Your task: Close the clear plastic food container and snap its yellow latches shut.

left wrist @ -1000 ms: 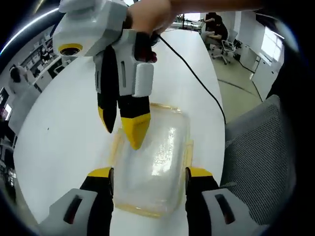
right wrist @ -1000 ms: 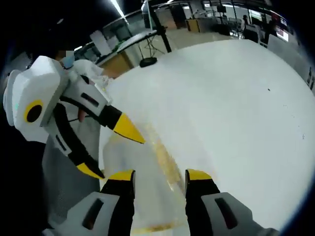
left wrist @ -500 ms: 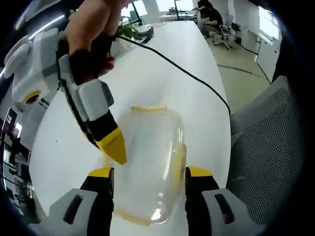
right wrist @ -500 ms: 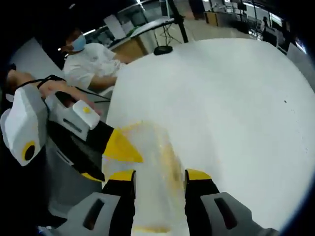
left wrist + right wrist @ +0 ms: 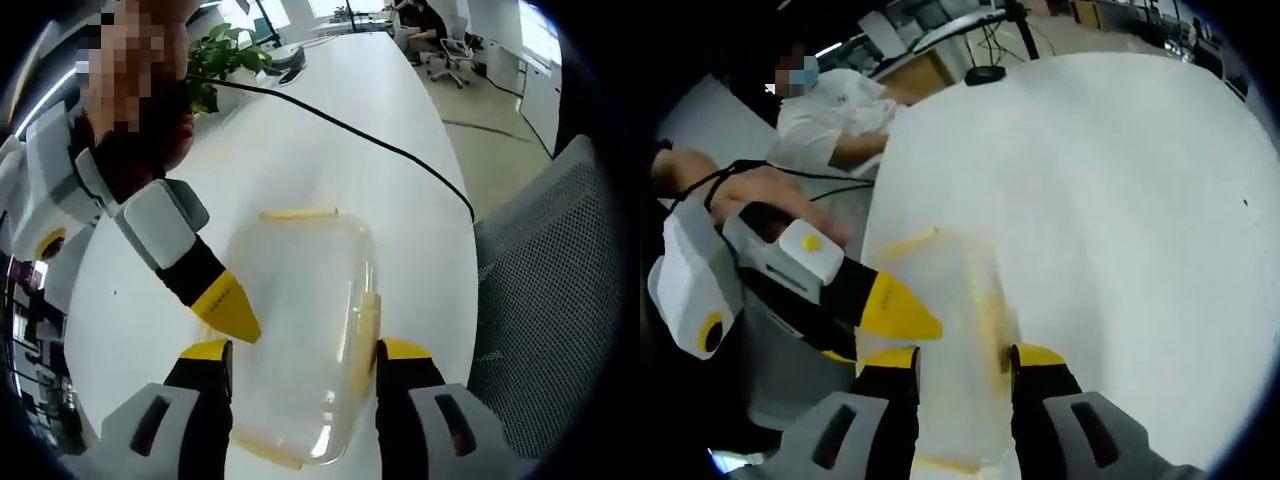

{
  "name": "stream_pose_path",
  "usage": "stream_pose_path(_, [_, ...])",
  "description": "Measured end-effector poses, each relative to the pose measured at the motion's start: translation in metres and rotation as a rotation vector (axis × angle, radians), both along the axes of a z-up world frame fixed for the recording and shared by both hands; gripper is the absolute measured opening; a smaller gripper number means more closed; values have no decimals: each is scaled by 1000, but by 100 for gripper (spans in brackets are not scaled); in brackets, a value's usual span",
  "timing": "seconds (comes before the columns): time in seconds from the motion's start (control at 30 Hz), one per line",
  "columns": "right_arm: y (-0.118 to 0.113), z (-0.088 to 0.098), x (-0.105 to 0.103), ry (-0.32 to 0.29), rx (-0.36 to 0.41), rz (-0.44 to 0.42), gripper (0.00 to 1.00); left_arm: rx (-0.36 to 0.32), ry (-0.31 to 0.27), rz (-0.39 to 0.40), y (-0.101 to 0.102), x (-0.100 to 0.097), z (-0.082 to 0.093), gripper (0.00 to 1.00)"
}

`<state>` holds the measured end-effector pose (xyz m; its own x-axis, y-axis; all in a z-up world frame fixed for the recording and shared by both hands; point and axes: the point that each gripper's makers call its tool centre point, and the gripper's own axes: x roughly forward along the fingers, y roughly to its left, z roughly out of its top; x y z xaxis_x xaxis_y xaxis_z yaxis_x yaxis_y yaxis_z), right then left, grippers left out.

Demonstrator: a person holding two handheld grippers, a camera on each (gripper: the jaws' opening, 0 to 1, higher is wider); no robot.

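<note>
In the left gripper view, your left hand-held gripper (image 5: 300, 352) rises from the bottom with its two black, yellow-tipped jaws standing apart, one on each long side of the clear rounded-rectangular plastic food container (image 5: 295, 335). The container lies flat on the smooth white oval worktop (image 5: 300, 150), its long axis running away from you along the jaws, near end between the jaw tips and far end pointing up the worktop. Its lid is glossy and see-through, with soft glare spots. A yellow latch (image 5: 298, 213) lies along the far short edge, and another yellow latch strip (image 5: 366, 318) runs down the right long side, just beside the right jaw. Your right hand-held gripper (image 5: 225, 308), white and grey with a black jaw ending in a yellow wedge, comes in from the left; its yellow tip sits at the container's left edge, and you cannot tell how its jaws stand from here. A black cable (image 5: 340, 125) trails across the worktop beyond, a green potted plant (image 5: 215, 65) stands at the far left, and a grey mesh chair (image 5: 540, 290) is at the worktop's right edge.

In the right gripper view, your right hand-held gripper (image 5: 958, 355) shows both jaws parted, straddling the container (image 5: 950, 330), which stretches away from the camera. A yellow latch (image 5: 908, 241) marks its far end. The left hand-held gripper (image 5: 880, 315) enters from the left, its yellow tip against the container's side, held by a hand (image 5: 750, 190).
</note>
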<state>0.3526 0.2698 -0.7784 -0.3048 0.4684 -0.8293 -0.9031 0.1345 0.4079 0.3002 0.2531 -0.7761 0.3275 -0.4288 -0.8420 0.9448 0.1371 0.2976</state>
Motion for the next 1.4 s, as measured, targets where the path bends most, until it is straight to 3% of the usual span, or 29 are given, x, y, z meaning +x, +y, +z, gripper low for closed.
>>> stream_pose_path(0.27, [-3, -2, -3, 27, -44, 26, 31, 11, -1, -17, 0, -2, -1, 53])
stream_pose_path(0.37, [-4, -3, -7, 47, -71, 33, 30, 10, 0, -28, 4, -3, 6, 52])
stream_pose_path(0.4, [-10, -2, -16, 95, -113, 24, 28, 15, 24, -38, 2, -7, -1, 52])
stream_pose_path(0.43, [-7, -5, -14, 67, -89, 25, 28, 12, 3, -37, 1, -4, 2, 52])
stream_pose_path(1.0, [0, -6, -7, 40, -17, -40, 31, -7, -14, -63, 0, -3, 0, 55])
stream_pose_path(1.23, [1, -1, 2, -15, 15, -38, 32, -7, 46, -53, 1, -4, 5, 54])
stream_pose_path(1.33, [4, 5, 6, -39, 46, -69, 38, -53, 53, -49, -2, -7, 13, 63])
stream_pose_path(1.37, [3, 9, 6, -56, 65, -74, 40, -74, 75, -37, -3, -9, 16, 65])
stream_pose_path(1.4, [5, 13, 8, -71, 77, -77, 42, -114, 138, -14, -6, -15, 18, 66])
